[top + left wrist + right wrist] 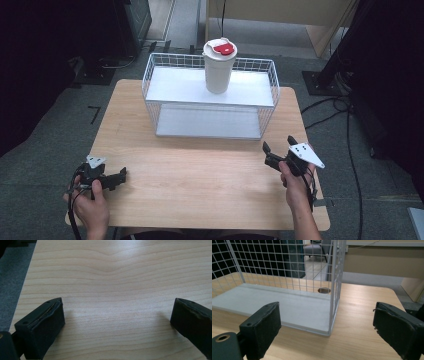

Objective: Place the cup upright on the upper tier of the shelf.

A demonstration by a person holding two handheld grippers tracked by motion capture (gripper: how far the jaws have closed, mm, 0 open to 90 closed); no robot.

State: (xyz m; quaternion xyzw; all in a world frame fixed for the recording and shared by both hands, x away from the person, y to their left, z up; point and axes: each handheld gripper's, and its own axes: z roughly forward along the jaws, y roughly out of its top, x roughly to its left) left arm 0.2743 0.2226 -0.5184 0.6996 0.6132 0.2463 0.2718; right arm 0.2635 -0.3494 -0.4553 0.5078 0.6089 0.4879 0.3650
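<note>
The cup (220,67) with its red-and-white lid stands upright on the top shelf of the white wire rack (150,75) at the far side of the bench (200,180), well apart from both hands. The right tool (280,150) hovers near the rack's front right corner, released, its jaws spread wide and holding nothing. The left tool (116,178) rests low at the bench's near left edge, also released and empty, facing bare wood.

If the cup is what gets lifted, the tall, narrow body could tip when a jaw nudges it off-centre. The raised wire rim around the top shelf stands in the way of a low approach; a jaw could snag the mesh (312,265) and shift the rack.
</note>
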